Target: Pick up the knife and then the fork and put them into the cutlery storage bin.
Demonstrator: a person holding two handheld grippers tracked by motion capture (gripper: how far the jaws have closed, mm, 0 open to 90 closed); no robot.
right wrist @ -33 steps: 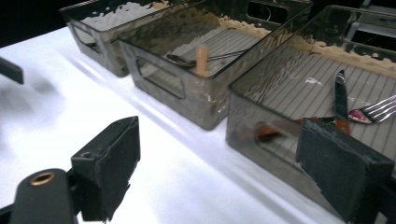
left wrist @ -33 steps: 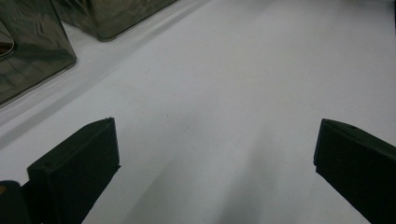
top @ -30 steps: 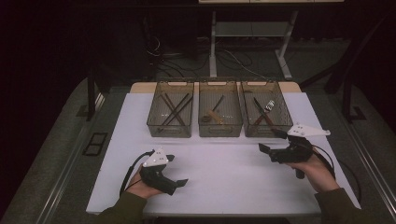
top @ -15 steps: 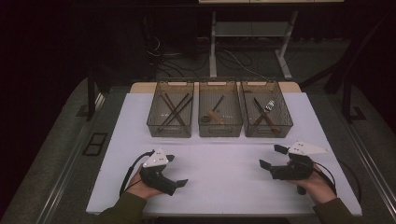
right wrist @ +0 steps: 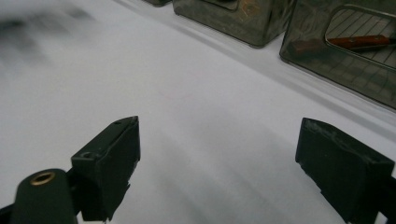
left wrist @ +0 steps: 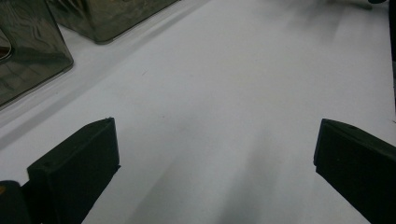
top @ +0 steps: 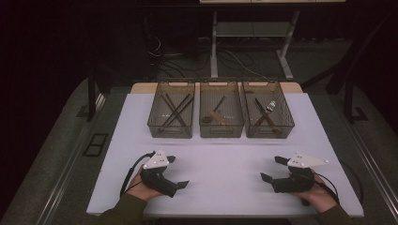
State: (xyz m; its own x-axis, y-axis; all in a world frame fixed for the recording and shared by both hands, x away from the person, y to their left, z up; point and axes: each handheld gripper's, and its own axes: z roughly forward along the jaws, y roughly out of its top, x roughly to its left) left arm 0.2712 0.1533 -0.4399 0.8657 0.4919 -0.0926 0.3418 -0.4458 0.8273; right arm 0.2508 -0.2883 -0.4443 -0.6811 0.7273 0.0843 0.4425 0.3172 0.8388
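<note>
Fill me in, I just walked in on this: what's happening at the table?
A person holds the left gripper and the right gripper low over the near part of the white table, both with jaws open and holding nothing. Three clear bins with utensils stand in a row at the far edge, untouched.

The white table (top: 225,154) carries three clear bins in a row along its far edge. The middle bin (top: 221,117) stands between the left bin (top: 171,117) and the right bin (top: 267,117).
</note>
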